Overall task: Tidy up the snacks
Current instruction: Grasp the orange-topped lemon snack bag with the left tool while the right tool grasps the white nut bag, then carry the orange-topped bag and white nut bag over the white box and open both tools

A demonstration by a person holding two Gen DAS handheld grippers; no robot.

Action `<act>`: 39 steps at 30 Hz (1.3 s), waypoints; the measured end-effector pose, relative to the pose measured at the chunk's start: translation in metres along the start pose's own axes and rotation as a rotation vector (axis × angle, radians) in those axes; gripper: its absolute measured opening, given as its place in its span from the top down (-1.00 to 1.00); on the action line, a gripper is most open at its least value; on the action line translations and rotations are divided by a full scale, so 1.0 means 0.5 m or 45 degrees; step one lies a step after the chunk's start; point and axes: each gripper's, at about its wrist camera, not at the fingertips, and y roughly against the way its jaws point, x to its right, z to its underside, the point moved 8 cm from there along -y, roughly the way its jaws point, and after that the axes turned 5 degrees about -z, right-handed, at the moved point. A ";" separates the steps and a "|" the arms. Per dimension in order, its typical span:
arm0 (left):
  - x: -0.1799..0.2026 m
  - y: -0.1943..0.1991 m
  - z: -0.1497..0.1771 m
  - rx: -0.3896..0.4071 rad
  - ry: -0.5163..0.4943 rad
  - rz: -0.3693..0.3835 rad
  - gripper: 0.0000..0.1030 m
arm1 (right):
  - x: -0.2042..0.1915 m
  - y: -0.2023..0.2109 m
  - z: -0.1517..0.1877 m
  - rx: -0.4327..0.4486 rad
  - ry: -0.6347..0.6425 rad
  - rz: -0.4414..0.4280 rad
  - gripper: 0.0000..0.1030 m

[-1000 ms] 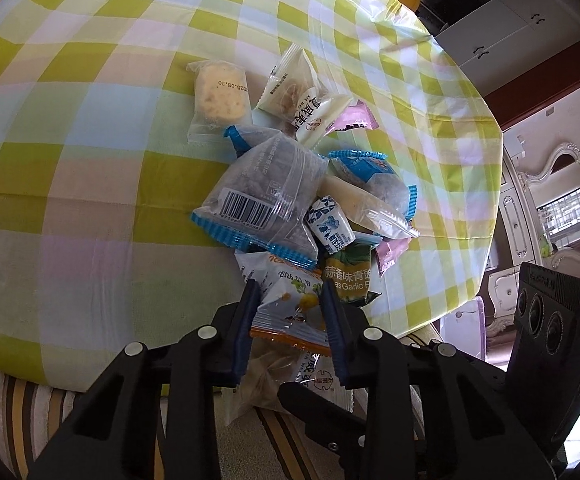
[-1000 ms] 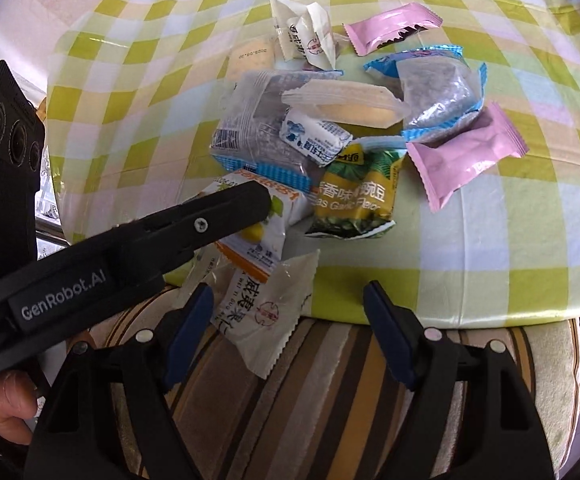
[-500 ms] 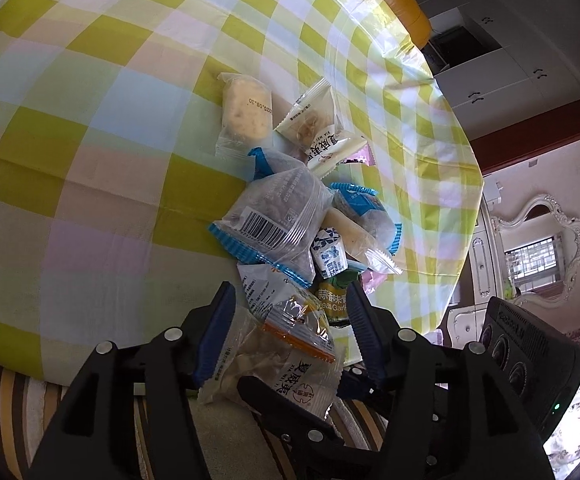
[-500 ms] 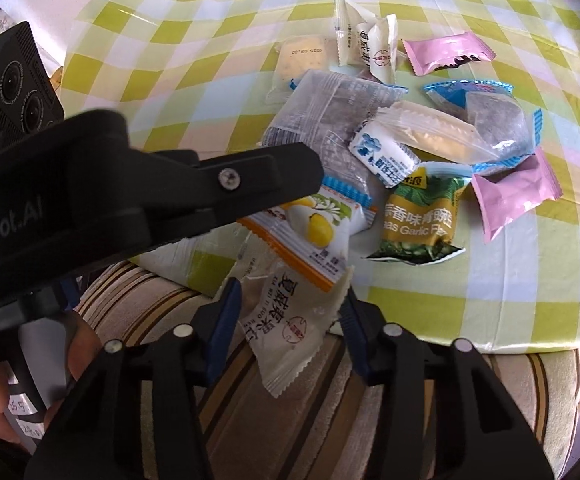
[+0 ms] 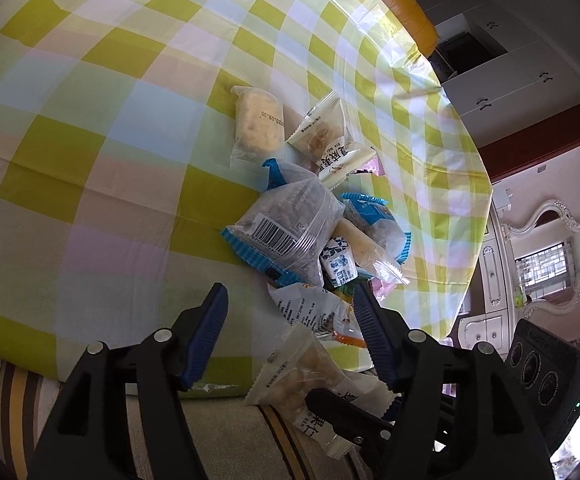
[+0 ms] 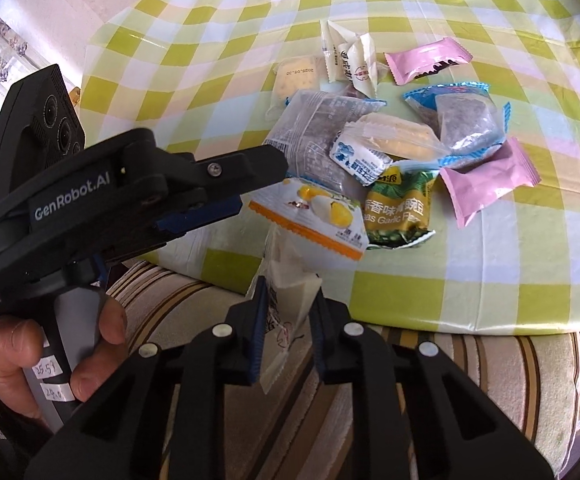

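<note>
A pile of snack packets lies near the front edge of the checked tablecloth (image 6: 210, 40). My right gripper (image 6: 290, 286) is shut on a white packet (image 6: 290, 276) just off that edge, over a striped cushion. The same white packet (image 5: 314, 376) shows low in the left wrist view. My left gripper (image 5: 290, 292) hovers over an orange-trimmed packet (image 5: 310, 312), its jaws opening and its pads clear of the wrapper. In the right wrist view the left gripper (image 6: 210, 184) reaches in from the left beside the orange-trimmed packet (image 6: 314, 216).
The pile holds a green pea packet (image 6: 400, 208), two pink packets (image 6: 486, 180), blue-edged bags (image 6: 318, 132) and a cracker (image 6: 296, 74). A person's hand (image 6: 18, 360) grips the left handle. The striped cushion (image 6: 470, 364) runs below the table edge. White cabinets (image 5: 502, 76) stand far right.
My right jaws have closed onto the white packet at the table's edge. My left jaws have spread apart and let go of the orange-trimmed packet.
</note>
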 end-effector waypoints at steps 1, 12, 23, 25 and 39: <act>0.003 -0.001 0.000 -0.001 -0.010 -0.002 -0.23 | 0.003 0.007 0.010 0.002 -0.001 -0.003 0.62; 0.057 -0.021 0.037 -0.038 -0.296 -0.185 -0.23 | 0.087 0.100 0.053 0.065 -0.107 -0.001 0.63; 0.080 -0.038 0.060 -0.088 -0.426 -0.301 -0.41 | 0.174 0.171 0.064 0.171 -0.225 0.048 0.63; 0.074 -0.045 0.060 -0.114 -0.387 -0.304 -0.41 | 0.197 0.185 0.066 0.192 -0.247 0.060 0.63; 0.090 -0.066 0.078 -0.124 -0.422 -0.411 0.03 | 0.318 0.262 0.083 0.315 -0.365 0.146 0.63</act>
